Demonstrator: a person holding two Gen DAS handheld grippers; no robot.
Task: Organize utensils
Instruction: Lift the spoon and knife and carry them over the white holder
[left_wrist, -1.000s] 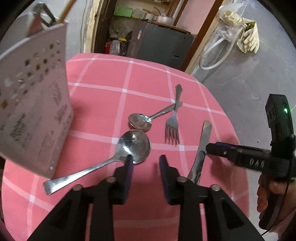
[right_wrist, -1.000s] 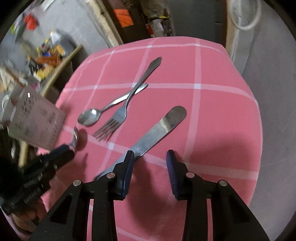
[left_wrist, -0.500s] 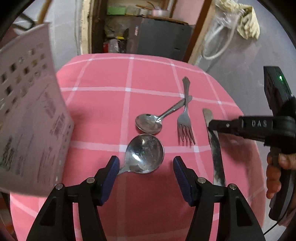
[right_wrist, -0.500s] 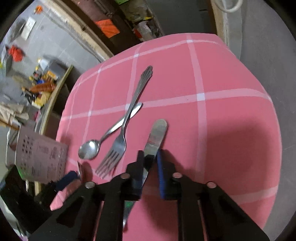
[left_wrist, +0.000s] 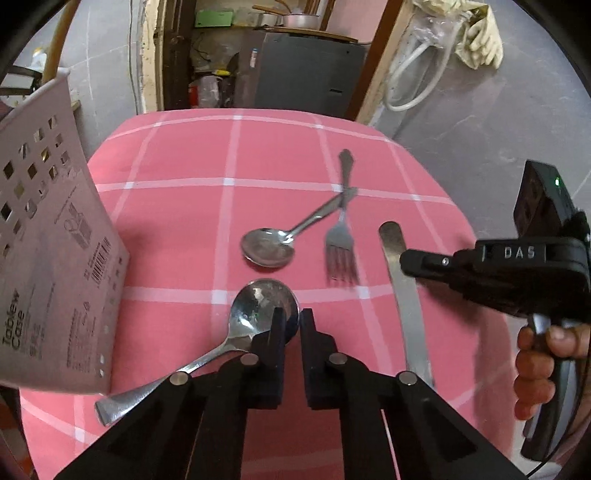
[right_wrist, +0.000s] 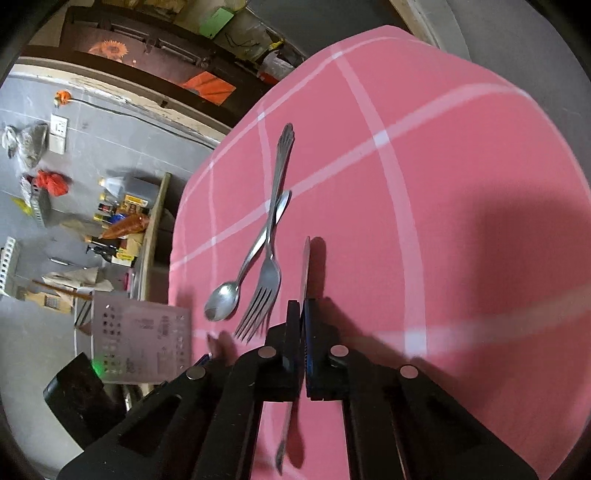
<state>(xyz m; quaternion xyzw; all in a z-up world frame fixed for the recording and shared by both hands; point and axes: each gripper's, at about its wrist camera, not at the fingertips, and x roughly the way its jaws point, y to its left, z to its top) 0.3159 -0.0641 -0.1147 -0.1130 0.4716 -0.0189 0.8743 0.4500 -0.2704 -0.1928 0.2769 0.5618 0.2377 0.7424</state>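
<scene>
Both grips just closed: left gripper (left_wrist: 291, 320) fingers now pinch the large spoon (left_wrist: 258, 302) bowl; right gripper (right_wrist: 302, 314) fingers clamp the knife (right_wrist: 306, 266). Lifting can start.

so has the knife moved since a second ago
Yes. The knife lay flat and diagonal across the white grid lines of the tablecloth; now it is tipped onto its edge, clamped in the right gripper, beside the fork.

- "DAS" in pale letters on the black body of the right gripper (left_wrist: 410, 260), right side of the left wrist frame
- "Tablew Case" running sideways on the white perforated utensil case (left_wrist: 55, 236), lower left; its smaller print and barcode digits are unreadable
</scene>
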